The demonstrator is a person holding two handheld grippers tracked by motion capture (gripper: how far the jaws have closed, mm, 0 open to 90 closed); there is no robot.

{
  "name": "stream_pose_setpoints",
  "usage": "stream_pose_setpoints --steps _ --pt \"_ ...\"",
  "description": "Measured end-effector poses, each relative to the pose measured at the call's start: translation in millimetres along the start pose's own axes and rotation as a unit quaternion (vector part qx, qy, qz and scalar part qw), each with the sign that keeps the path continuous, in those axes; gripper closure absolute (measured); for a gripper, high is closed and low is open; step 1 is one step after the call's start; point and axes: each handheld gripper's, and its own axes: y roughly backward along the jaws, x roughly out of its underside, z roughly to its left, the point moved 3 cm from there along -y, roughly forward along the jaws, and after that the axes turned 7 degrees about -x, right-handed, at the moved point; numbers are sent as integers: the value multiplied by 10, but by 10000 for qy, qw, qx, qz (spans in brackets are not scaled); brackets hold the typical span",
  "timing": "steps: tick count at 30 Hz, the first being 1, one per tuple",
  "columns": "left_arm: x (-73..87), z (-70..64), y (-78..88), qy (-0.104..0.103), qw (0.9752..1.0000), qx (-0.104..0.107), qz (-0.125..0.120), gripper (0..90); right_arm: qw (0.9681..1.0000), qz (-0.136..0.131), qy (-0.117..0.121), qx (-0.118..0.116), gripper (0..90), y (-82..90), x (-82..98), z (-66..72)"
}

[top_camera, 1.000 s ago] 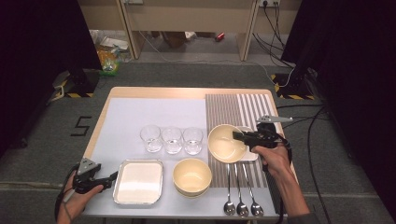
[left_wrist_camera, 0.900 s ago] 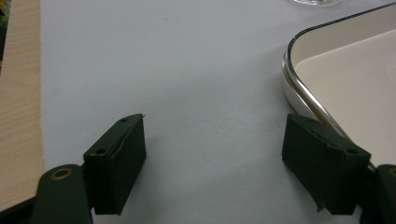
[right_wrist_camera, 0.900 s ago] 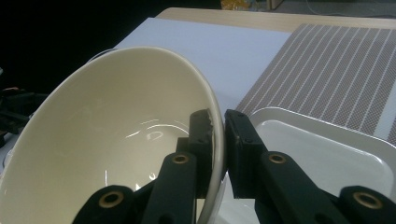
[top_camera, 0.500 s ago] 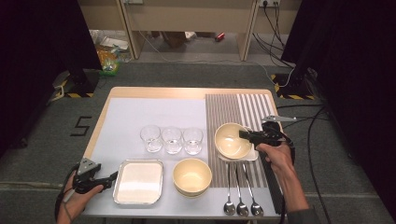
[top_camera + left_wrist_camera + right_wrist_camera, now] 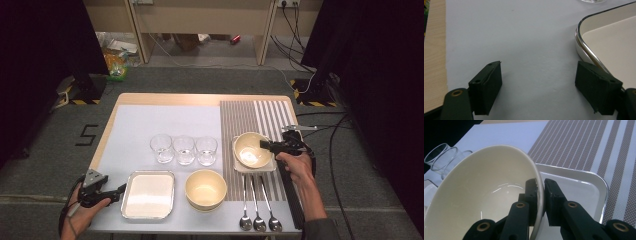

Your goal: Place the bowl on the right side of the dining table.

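Note:
My right gripper (image 5: 265, 145) (image 5: 541, 185) is shut on the rim of a cream bowl (image 5: 251, 149) (image 5: 481, 195), one jaw inside the bowl and one outside. The bowl hangs tilted just over a small white square plate (image 5: 268, 167) (image 5: 584, 187) on the striped mat; whether it touches the plate I cannot tell. My left gripper (image 5: 121, 189) (image 5: 539, 87) rests open at the table's front left, nothing between its jaws, just left of a white metal-rimmed tray (image 5: 148, 194) (image 5: 609, 42). A second cream bowl (image 5: 205, 188) stands at the front centre.
Three clear glasses (image 5: 184, 149) stand in a row mid-table, seen also as glasses (image 5: 441, 155) beyond the held bowl. Three spoons (image 5: 257, 207) lie on the striped placemat (image 5: 250, 117) in front of the plate. A pale mat (image 5: 150, 125) covers the table's left part.
My right gripper has carried the bowl toward the front and down onto the area of the square plate, levelling it somewhat. My left gripper has stayed still.

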Motion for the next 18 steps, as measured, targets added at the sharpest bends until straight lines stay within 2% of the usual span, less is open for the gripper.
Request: stream_pose_setpoints --steps 18 --pt "0 1 0 0 10000 -6 0 203 9989 233 -219 336 813 -160 104 -242"
